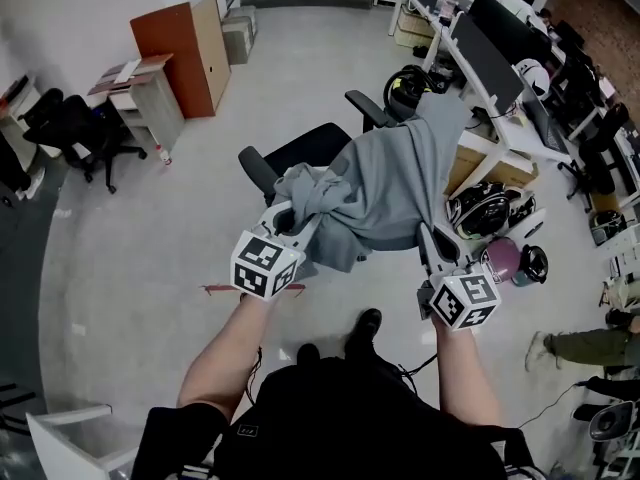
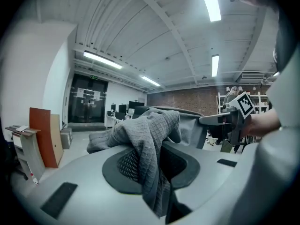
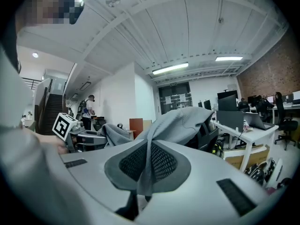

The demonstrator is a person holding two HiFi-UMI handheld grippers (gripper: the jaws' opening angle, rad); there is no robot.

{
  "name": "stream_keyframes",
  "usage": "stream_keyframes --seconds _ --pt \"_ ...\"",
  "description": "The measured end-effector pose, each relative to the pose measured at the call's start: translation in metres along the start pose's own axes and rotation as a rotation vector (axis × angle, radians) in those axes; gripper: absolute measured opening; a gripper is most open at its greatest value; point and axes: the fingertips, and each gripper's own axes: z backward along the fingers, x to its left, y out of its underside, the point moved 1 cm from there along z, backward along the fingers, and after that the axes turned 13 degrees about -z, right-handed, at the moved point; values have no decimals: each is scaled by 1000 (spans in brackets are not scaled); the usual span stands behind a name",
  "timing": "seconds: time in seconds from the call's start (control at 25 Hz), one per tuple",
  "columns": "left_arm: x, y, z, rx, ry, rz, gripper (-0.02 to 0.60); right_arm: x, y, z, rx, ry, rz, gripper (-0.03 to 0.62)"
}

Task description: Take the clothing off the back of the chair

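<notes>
A grey knit garment hangs over the back of a black office chair, stretched toward me. My left gripper is shut on a bunched corner of the garment, and the cloth spills down between its jaws. My right gripper is shut on a thin fold at the other edge of the garment. In the left gripper view, the right gripper shows on the right. The left gripper shows at the left of the right gripper view. Most of the chair back is hidden under the cloth.
A long desk with monitors runs along the right, with helmets and bags on the floor beside it. An orange-brown cabinet and another black chair stand at the left. A person's legs show at the right edge.
</notes>
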Motion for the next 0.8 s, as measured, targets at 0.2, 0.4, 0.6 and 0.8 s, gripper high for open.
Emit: stream_keyframes --seconds 0.2,0.4,0.6,0.8 --pt "-6 -5 31 -20 -5 2 80 30 6 23 17 -16 26 21" --pt "-28 -7 42 -26 6 4 80 46 23 44 42 -45 25 21" --pt "-61 0 45 7 11 6 80 37 43 74 44 -55 -14 21" --pt "-109 -5 43 53 16 -3 80 24 50 120 29 -71 -41 21"
